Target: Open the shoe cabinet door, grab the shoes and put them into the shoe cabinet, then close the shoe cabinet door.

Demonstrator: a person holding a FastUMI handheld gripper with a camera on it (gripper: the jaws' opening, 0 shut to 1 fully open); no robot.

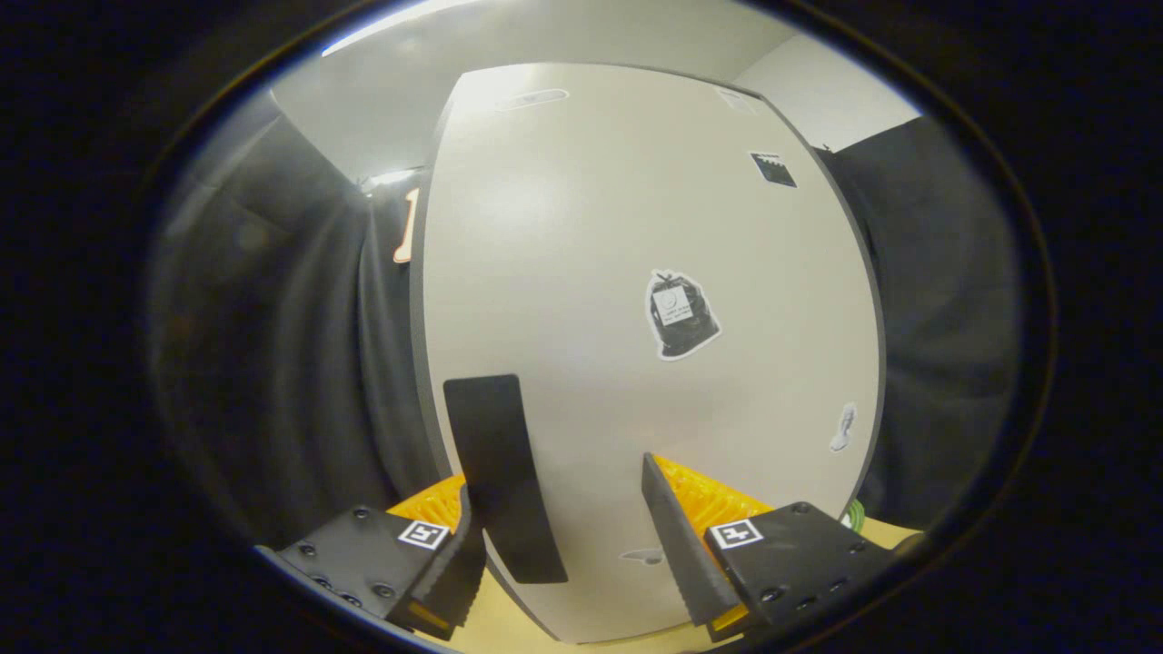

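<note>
Pale grey shoe cabinet door (636,318) stands shut; the released fingers (559,545) straddle its flat black handle strip (500,472) near the left edge, apparently positioned to pull it open.

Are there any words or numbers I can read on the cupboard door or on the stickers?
No words or numbers can be read here.
Trash-bag sticker on the cabinet door: its small white label is too blurred to read.
Dark sticker near the door's top: too small to read.
Pale sticker by the door's edge: no letters to make out.
Square marker on the gripper: a pattern, not words. The fingers are open around the black handle.
</note>
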